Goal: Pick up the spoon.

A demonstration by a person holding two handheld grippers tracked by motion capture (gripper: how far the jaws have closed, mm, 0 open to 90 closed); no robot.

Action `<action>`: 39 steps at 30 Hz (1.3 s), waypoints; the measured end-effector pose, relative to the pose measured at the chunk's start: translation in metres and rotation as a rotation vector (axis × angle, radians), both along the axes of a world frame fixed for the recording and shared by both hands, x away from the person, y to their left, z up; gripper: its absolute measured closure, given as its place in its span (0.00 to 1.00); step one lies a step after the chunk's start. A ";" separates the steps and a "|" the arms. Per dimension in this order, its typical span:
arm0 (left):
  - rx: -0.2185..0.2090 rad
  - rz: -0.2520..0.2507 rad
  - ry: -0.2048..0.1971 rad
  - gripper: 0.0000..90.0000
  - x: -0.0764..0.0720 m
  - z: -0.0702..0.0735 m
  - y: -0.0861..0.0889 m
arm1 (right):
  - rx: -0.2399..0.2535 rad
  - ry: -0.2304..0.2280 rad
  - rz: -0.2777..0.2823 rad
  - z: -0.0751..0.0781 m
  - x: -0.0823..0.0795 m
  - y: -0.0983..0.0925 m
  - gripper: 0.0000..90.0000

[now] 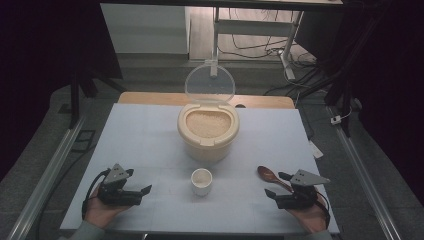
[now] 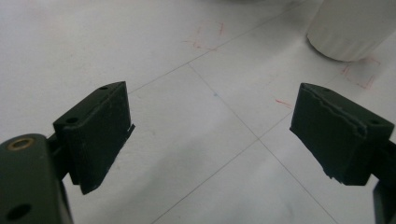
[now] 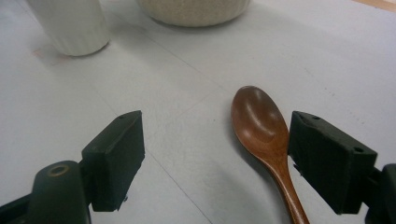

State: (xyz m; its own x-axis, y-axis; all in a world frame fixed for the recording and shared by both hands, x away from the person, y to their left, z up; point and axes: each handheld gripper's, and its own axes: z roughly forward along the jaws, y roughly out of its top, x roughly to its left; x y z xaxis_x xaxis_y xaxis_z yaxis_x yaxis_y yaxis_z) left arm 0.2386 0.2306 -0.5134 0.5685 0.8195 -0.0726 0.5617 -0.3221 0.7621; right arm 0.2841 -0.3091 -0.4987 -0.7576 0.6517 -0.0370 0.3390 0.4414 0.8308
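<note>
A: Where's the wooden spoon [image 3: 261,123] lying?

B: Flat on the counter [image 1: 150,135], bowl up, just in front of the right gripper [image 1: 276,189]. In the right gripper view its handle runs back beside the fingers [image 3: 327,158], close against the inner face of one of them, though I can't tell whether they touch. The fingers stand wide apart with nothing clamped, so the spoon is there to be picked up, I'd judge.

A: And the left gripper [image 1: 141,191]?

B: Resting low at the near left of the counter, fingers [image 2: 100,133] apart too, nothing between them. Its own view catches the base of the white cup [image 2: 350,28] off to one side.

A: Why that layout?

B: The cup [image 1: 201,180] sits midway between the hands, right before the rice container [image 1: 208,131], whose clear lid [image 1: 209,83] is tipped up. That suits scooping rice across. The high view shows the rice surface and the lid; the gripper views show faint red marks around the cup.
</note>
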 end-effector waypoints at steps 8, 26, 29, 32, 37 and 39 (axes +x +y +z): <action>0.003 -0.003 0.000 0.13 0.001 -0.001 -0.002 | 0.002 0.004 0.004 0.000 0.000 0.000 0.21; 0.011 0.001 -0.003 0.12 0.001 0.000 -0.003 | 0.007 0.047 0.004 0.018 0.004 0.003 0.28; 0.009 0.002 -0.003 0.12 0.002 0.000 -0.003 | -0.014 0.081 -0.005 0.024 0.008 0.006 0.29; 0.007 0.001 -0.003 0.12 0.001 0.000 -0.003 | -0.050 0.091 -0.006 0.030 0.010 0.008 0.30; 0.010 -0.009 0.002 0.12 0.002 0.000 -0.004 | -0.173 0.160 -0.007 0.052 0.022 0.016 0.30; 0.009 -0.012 0.002 0.12 0.003 -0.001 -0.005 | -0.224 0.171 -0.012 0.058 0.027 0.018 0.31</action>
State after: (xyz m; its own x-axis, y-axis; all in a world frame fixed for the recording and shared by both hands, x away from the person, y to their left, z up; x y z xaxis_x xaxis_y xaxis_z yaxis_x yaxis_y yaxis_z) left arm 0.2413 0.2260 -0.5141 0.5780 0.8133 -0.0666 0.5596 -0.3357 0.7578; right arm 0.3109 -0.2910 -0.4407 -0.7576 0.6505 -0.0532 0.4725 0.6028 0.6429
